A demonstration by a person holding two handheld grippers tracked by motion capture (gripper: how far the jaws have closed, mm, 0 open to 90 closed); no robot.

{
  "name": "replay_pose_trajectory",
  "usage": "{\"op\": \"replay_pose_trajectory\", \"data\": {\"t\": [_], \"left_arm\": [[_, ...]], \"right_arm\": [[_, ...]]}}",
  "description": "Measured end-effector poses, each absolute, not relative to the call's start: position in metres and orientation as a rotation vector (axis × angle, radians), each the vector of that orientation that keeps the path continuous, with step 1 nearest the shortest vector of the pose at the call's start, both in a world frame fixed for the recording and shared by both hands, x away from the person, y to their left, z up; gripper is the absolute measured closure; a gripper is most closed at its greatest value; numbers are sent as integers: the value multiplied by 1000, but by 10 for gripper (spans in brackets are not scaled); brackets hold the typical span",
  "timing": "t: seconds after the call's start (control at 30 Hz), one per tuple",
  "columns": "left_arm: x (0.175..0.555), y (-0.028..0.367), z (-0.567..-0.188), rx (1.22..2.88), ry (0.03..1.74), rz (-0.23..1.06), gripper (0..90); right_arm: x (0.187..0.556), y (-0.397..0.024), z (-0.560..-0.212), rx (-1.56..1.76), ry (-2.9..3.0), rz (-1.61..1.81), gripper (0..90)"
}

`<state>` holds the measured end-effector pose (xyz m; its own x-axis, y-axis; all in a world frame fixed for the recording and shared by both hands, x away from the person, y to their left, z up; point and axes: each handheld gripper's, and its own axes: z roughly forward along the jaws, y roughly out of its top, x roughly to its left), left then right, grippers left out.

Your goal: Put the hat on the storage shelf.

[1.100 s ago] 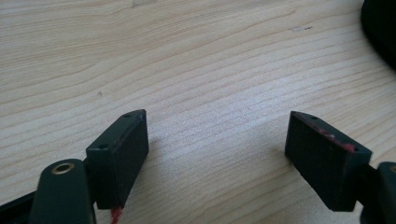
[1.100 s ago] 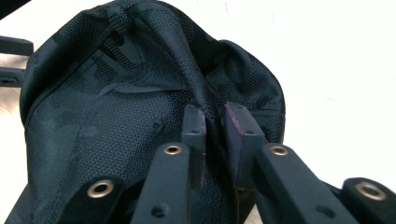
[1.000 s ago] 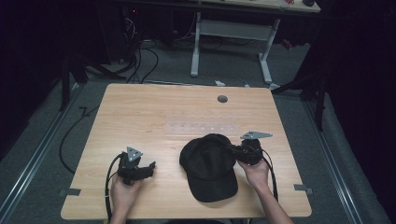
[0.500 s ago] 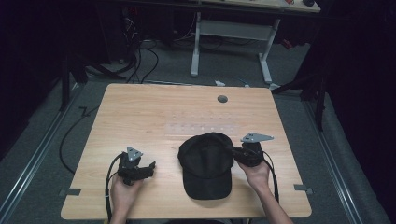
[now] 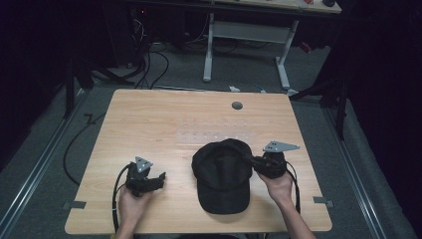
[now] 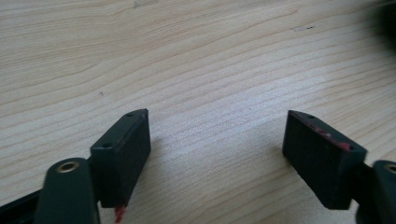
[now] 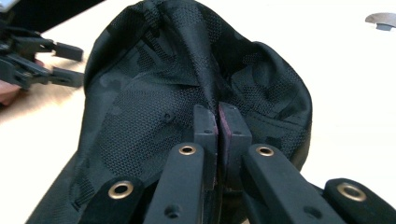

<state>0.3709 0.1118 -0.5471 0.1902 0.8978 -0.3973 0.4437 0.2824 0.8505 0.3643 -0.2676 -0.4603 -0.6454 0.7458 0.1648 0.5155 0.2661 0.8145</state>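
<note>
A: Right gripper (image 5: 256, 162) is pinched shut on a fold of the black cap (image 5: 222, 174), at the crown's right side. Left gripper (image 5: 160, 179) stands wide, nothing between its jaws; they have just been closing a little, over bare bench (image 5: 164, 119).

B: Cap location?

A: Near-centre of the bench, just left of the right gripper, brim pointing to the near edge, so its long axis runs near to far. Left gripper is apart from it, to the left; cap lies to its right.

B: Anything unclear?

A: Underside and back strap are hidden. Fabric is dark, so seams are hard to read.
</note>
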Motion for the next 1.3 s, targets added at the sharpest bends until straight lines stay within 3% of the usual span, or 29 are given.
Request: {"op": "replay_pose_trajectory", "data": {"t": [0.27, 0.47, 1.3], "left_arm": [[371, 114, -545, 1325, 1438, 471, 266], [365, 109, -542, 1331, 1422, 370, 174], [347, 66, -491, 1360, 1189, -61, 135]], "right_arm": [[362, -270, -445, 1115, 2284, 1341, 876], [359, -270, -430, 1060, 2273, 1374, 877], [359, -263, -397, 912, 2250, 1504, 877]]}}
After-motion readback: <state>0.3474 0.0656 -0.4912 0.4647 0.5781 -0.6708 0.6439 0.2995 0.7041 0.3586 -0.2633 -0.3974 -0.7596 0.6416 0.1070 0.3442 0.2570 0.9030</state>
